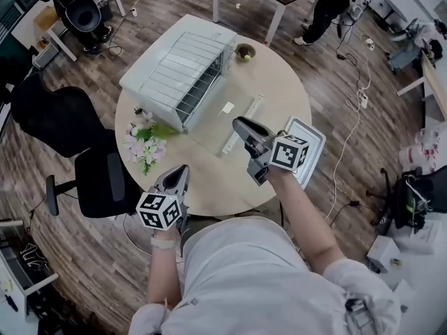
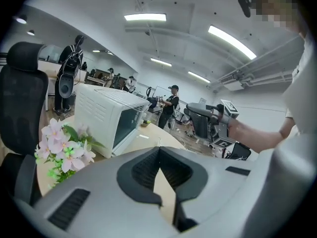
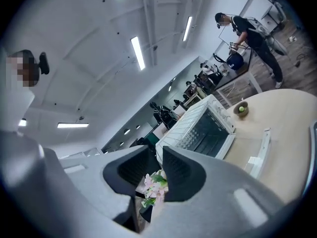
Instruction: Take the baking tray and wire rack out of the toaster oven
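Note:
The white toaster oven [image 1: 164, 82] stands at the table's far left, its glass door folded down flat with the handle bar [image 1: 243, 123] toward me. A wire rack [image 1: 183, 60] lies on the oven's roof. A grey baking tray [image 1: 316, 151] rests at the table's right edge, partly under my right hand. My right gripper [image 1: 238, 123] hovers over the door handle, jaws a narrow gap apart with nothing between them [image 3: 159, 152]. My left gripper [image 1: 182, 169] is raised over the near table edge, jaws touching at the tips and empty [image 2: 159, 149]. The oven [image 2: 106, 115] also shows in the left gripper view.
A bunch of pink flowers [image 1: 144, 142] lies left of the oven door. A small bowl with a green fruit [image 1: 245, 51] sits behind the oven. Black office chairs [image 1: 66, 128] crowd the table's left side. A person [image 1: 330, 4] stands at a far desk.

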A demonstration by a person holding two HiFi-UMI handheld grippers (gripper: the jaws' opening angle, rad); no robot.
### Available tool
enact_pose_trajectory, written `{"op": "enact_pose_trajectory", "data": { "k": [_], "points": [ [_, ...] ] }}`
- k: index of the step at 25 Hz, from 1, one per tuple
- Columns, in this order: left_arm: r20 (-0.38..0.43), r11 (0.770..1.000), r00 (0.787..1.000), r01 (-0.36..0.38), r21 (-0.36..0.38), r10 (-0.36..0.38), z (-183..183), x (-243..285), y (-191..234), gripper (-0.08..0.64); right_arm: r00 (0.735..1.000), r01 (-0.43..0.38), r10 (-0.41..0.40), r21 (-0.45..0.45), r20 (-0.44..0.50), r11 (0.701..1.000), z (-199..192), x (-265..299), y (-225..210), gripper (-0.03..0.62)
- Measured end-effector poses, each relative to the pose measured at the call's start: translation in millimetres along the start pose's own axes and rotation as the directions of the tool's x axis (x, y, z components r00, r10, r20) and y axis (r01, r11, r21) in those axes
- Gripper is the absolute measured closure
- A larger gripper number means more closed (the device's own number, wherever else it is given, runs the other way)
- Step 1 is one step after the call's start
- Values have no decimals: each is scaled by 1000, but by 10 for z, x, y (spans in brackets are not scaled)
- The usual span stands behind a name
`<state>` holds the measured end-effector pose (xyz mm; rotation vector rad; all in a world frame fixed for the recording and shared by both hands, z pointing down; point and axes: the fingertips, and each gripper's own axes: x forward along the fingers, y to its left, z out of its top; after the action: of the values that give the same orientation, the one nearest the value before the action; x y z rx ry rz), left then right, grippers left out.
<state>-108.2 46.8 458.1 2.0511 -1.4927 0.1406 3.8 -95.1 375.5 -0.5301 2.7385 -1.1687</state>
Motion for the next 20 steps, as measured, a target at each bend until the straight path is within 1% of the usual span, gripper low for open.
{"op": "enact_pose_trajectory", "data": {
  "k": [4, 7, 11, 16, 20],
  "points": [
    [39, 999, 999, 29, 37, -30, 189, 36, -242, 560, 1000, -4, 5, -73, 22, 997, 54, -340, 153, 547],
    [75, 995, 995, 64, 73, -69, 335, 67, -470, 561, 1000, 2, 2, -140, 27, 990, 59, -574, 253, 568],
    [105, 986, 988, 103, 129, -117, 479, 118, -785, 561, 999, 26, -20, -239, 27, 971, 37, -854, 381, 575],
    [144, 979, 981, 103, 174, -129, 585, 151, -1001, 561, 999, 48, -38, -324, 36, 945, -38, -1103, 459, 577],
    [154, 970, 978, 103, 221, -139, 591, 139, -1150, 561, 997, 72, -61, -379, 42, 922, -130, -1260, 497, 577]
  ]
}}
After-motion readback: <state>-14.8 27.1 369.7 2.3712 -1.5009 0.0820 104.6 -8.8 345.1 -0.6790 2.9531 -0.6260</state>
